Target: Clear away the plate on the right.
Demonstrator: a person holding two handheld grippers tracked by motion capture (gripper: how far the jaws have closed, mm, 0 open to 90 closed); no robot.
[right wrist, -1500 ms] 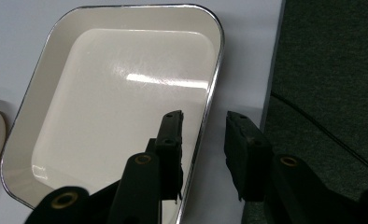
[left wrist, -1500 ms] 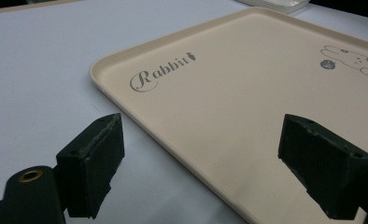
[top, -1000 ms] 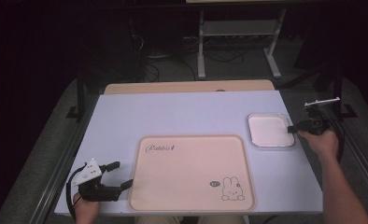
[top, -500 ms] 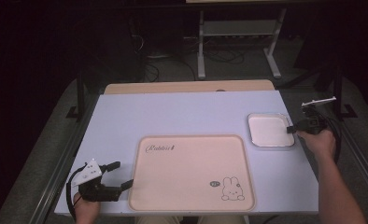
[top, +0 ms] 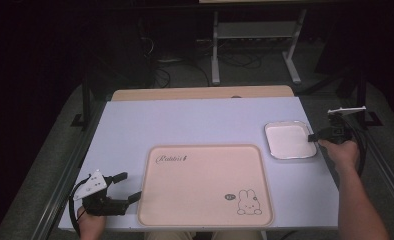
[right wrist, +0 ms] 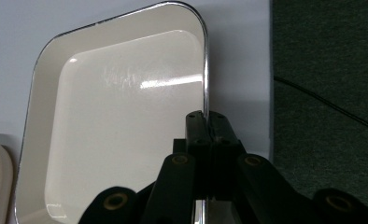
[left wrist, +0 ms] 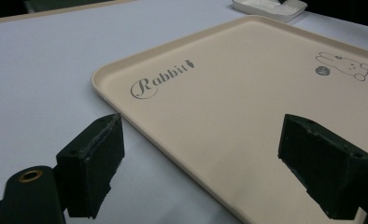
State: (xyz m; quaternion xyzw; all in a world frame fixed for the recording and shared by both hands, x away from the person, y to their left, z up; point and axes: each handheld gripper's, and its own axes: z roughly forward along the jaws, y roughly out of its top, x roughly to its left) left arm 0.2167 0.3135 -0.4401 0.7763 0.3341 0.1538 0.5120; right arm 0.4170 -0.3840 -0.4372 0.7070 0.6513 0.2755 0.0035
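The pale table (top: 200, 125) carries everything, its light surface running from the left hand-held gripper (top: 124, 189) at the near left corner across to the right hand-held gripper (top: 312, 136) at the right edge. Just to the right of the left hand-held gripper lies the large beige tray (top: 205, 185), printed with the word "Rabbit" and a small rabbit drawing; in the left gripper view its near left corner (left wrist: 247, 121) sits between the two widely parted jaws, one jaw over the bare table, the other over the tray, neither touching it. The white enamel dish (top: 289, 140), smaller and rectangular with a dark thin rim, rests flat on the table directly in front of the right hand-held gripper, well apart from the left one. In the right gripper view the right hand-held gripper (right wrist: 205, 122) has just been closing, and its jaws now clamp the dish's right-hand rim (right wrist: 204, 84), one pad inside the wall and one outside
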